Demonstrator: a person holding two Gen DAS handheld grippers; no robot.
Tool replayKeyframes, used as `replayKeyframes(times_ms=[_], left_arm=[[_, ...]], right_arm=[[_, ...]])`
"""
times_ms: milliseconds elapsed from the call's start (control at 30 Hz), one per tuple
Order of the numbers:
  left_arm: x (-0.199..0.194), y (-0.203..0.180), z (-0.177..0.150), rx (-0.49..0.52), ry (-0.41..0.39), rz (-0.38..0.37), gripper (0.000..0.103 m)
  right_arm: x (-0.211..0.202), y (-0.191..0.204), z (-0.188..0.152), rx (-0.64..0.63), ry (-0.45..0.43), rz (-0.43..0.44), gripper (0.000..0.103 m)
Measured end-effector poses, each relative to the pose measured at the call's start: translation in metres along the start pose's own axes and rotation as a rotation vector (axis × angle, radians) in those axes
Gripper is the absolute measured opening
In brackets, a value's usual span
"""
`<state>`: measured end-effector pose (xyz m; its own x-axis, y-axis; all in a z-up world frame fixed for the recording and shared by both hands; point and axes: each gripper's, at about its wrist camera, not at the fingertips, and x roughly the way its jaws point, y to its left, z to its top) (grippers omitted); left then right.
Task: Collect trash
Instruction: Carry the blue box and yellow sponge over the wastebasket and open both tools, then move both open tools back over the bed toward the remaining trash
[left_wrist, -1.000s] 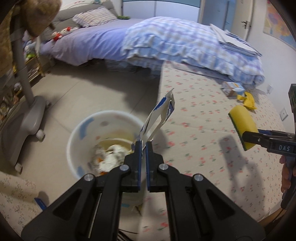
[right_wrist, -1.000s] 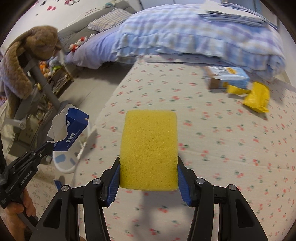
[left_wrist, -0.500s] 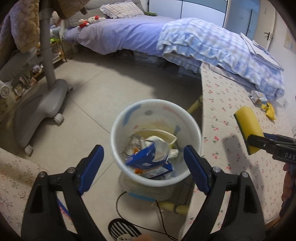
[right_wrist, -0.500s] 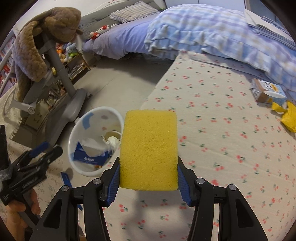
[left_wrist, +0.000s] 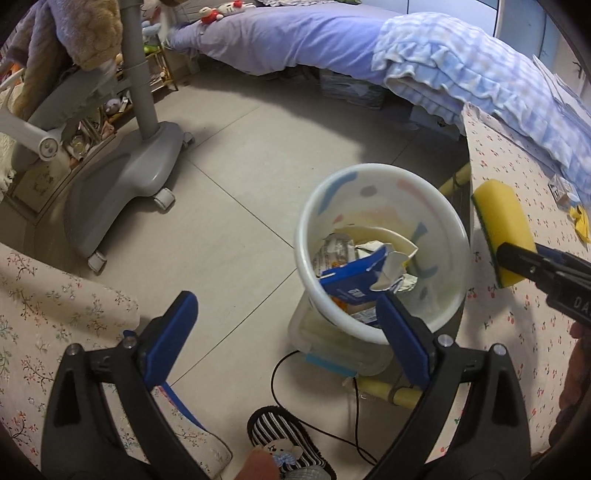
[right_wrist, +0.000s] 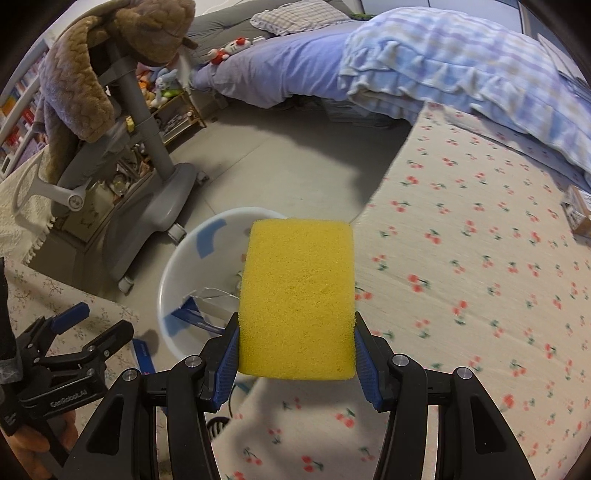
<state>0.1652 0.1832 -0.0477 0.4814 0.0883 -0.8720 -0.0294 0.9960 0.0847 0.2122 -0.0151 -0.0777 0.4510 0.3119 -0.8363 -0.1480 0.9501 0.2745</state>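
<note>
Partly sponge (right_wrist: 295, 299)-hidden: bin (right_wrist: 177, 273) (contents obscured)

Grey tiled floor (left_wrist: 236, 206) – bed (left_wrist: 295, 40) beyond.

left tool (left_wrist: 286, 321): black plastic linkage arms | blue pads (left_wrist: 171, 334) on fingers | silver screws at pivots | white lettering on body, seen from right wrist view || right tool (right_wrist: 295, 354): same black frame | blue ribbed pads (right_wrist: 227, 360) | silver pivot screws | white "DA" marking
</note>
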Motion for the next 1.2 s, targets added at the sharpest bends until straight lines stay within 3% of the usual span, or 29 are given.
replayKeyframes(times_ms=[67, 133, 200, 733, 1200], left_arm=[[-0.001, 0.003, 0.001, -0.004, -0.003, 0.009, 0.098], [-0.001, 0.005, 0.001, -0.011, -0.007, 0.017, 0.099], [0.0, 0.005, 0.002, -0.015, -0.006, 0.016, 0.1], [-0.001, 0.002, 0.0, -0.022, 0.016, -0.033, 0.1], [-0.018, -0.038, 0.009, -0.015, -0.007, -0.117, 0.1]], right_arm=[[0.003, 0.004, 0.002, -0.007, -0.008, 0.021, 0.058], [0.004, 0.007, 0.004, -0.001, -0.015, 0.052, 0.069], [0.001, 0.007, 0.004, 0.003, -0.034, 0.054, 0.073], [-0.045, -0.031, -0.003, 0.035, -0.085, -0.034, 0.073], [-0.097, -0.109, -0.029, 0.09, -0.125, -0.133, 0.073]])
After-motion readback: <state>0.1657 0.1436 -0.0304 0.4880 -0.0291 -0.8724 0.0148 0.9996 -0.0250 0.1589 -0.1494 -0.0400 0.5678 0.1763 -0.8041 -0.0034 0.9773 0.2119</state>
